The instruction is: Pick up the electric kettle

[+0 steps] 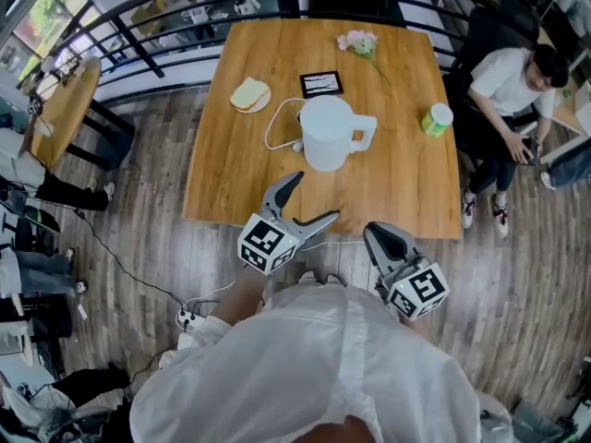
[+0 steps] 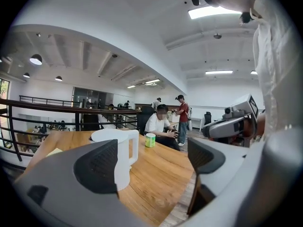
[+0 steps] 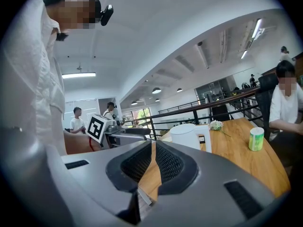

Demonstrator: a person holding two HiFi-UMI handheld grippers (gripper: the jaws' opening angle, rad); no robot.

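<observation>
The square wooden table (image 1: 406, 183) carries a white plastic electric kettle (image 1: 328, 135) near its middle, upright, with its handle turned toward a green cup (image 1: 438, 119). The left gripper (image 1: 316, 196) hovers over the table's near edge with its jaws spread wide and nothing between them; the kettle stands ahead, apart from it. The right gripper (image 1: 377, 233) sits beside it, jaws pressed together and empty. A white cord (image 1: 277, 123) loops beside the kettle.
</observation>
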